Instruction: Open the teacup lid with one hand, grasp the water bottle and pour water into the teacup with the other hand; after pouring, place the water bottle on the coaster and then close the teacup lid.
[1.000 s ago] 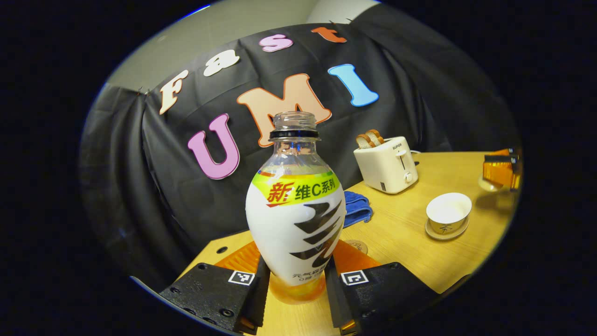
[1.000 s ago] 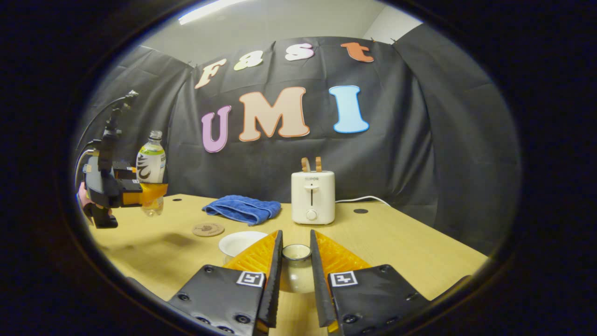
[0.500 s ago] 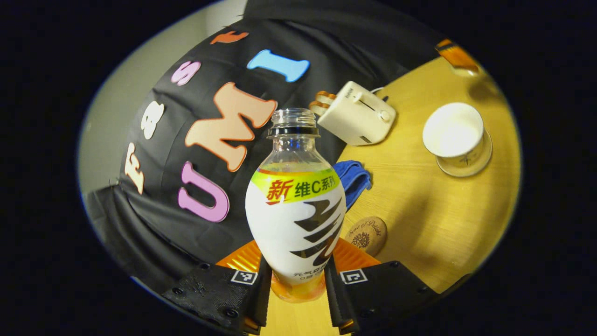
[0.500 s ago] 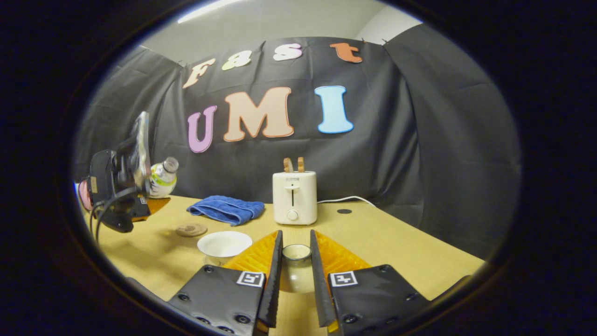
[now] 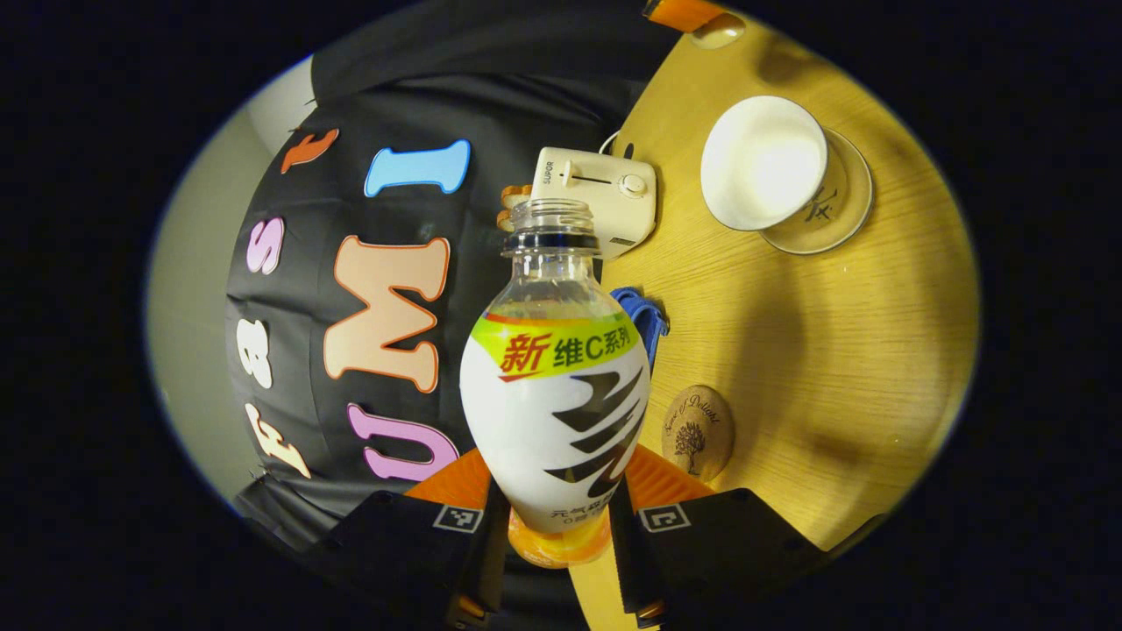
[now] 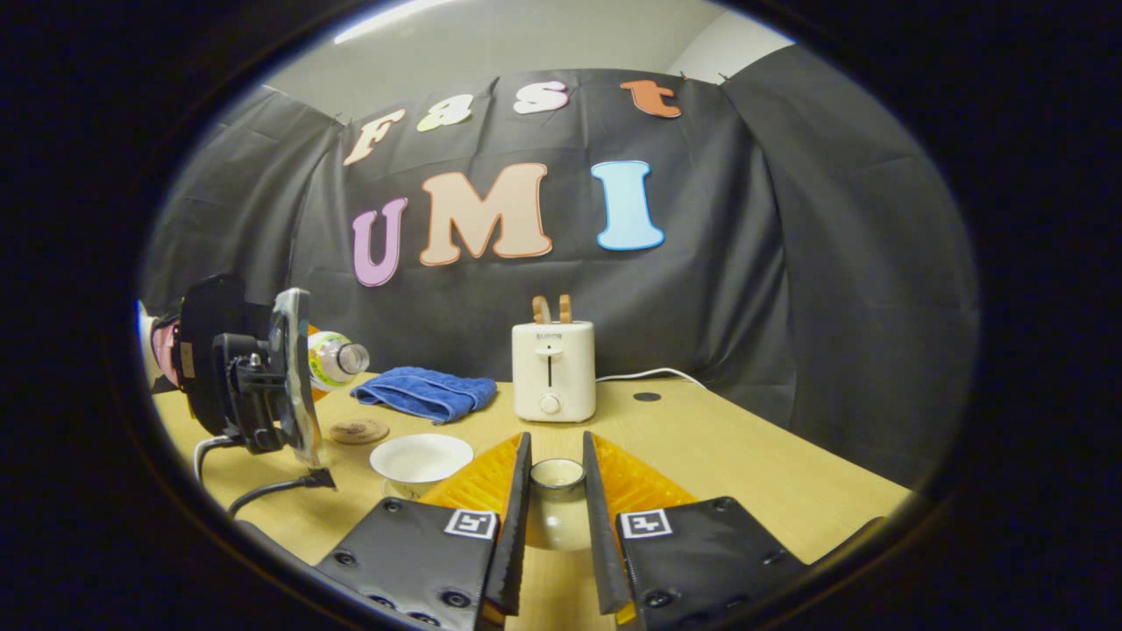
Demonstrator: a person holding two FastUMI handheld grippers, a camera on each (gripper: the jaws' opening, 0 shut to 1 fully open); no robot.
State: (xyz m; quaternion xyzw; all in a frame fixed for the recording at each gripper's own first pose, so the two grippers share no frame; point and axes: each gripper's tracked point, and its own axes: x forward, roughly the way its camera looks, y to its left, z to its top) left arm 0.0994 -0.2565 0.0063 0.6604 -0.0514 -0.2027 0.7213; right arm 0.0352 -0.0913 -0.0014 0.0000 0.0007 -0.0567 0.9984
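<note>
Over our wooden table (image 6: 719, 456), left gripper (image 5: 556, 539) clamps the uncapped, tipped water bottle (image 5: 554, 394); right gripper (image 6: 554, 526) pinches the teacup lid (image 6: 556, 504).

Bottle (image 5: 554, 377): clear neck, black collar ring, white wrap with black streaks, yellow-green band, orange base. Teacup (image 5: 764, 161): white, on a pale saucer (image 5: 833, 215) with a dark mark. Coaster (image 5: 697, 431): brown wood, dark tree motif. Toaster (image 6: 554, 370): cream. Cloth (image 6: 425, 392): blue. Table (image 5: 841, 350): yellow wood grain.
</note>
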